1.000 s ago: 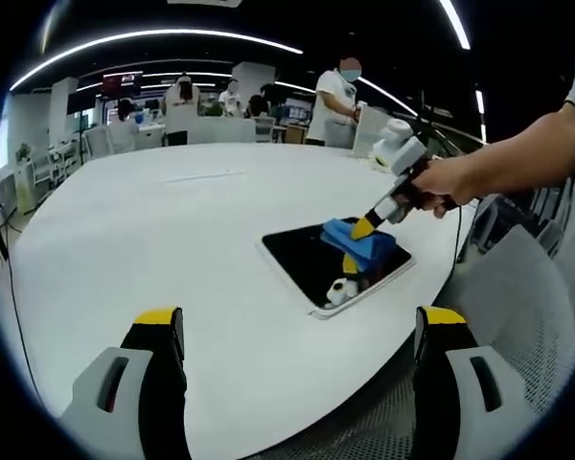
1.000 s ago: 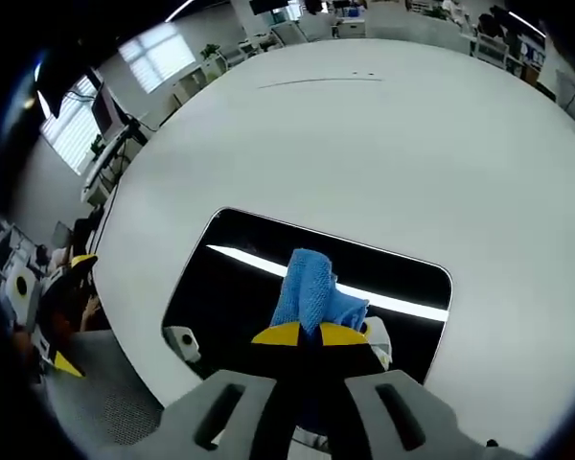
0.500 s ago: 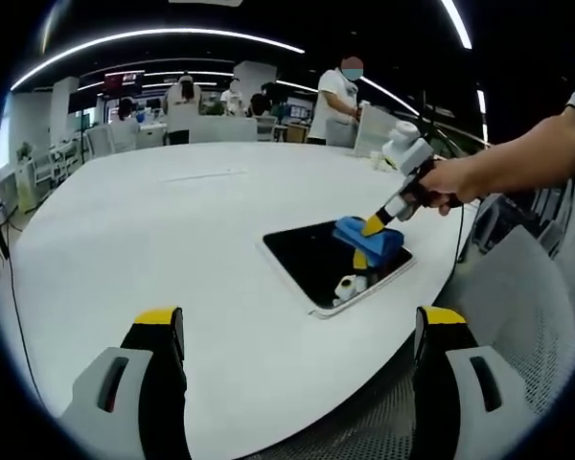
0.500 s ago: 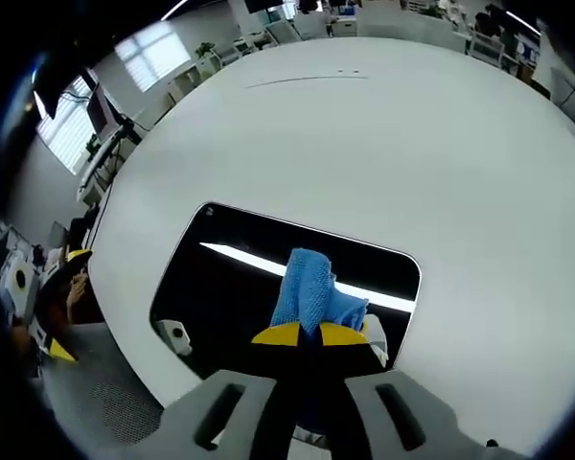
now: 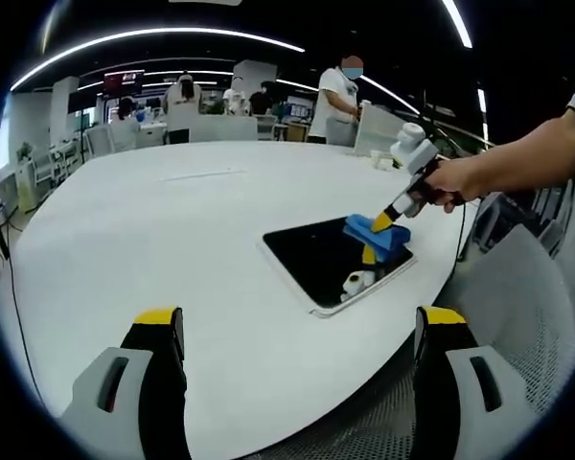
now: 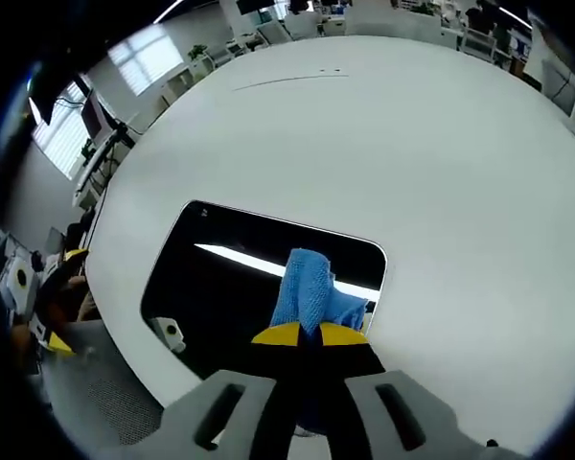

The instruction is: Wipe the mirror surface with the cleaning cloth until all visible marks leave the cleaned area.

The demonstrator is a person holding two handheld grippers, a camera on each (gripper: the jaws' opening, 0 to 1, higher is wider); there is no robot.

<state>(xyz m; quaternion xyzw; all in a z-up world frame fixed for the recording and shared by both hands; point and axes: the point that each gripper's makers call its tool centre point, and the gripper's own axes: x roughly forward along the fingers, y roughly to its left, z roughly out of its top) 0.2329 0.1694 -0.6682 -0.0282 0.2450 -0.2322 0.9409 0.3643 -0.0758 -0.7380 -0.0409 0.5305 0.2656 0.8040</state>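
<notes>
Bare white table (image 5: pixel 153 230) surrounds the mirror (image 6: pixel 240 287); right hand-held gripper (image 6: pixel 303 333) pinches the cloth (image 6: pixel 311 292) near its edge, left hand-held gripper (image 5: pixel 297 331) gapes empty.

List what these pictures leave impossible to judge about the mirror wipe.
- Marks on the mirror: none resolvable; the glass reads as dark reflection in both views.
- Glass under the blue cloth: covered by the cloth and the right gripper.
- Cloth-to-glass contact: right gripper view, hidden behind the shut jaws; left gripper view, too small.
- Mirror's near edge: right gripper view, cut off by the gripper body.

Right gripper (image 6: pixel 306 334) clamping blue cloth (image 6: pixel 311 290), pressed on dark mirror (image 6: pixel 220 287), white table (image 6: pixel 364 153)
</notes>
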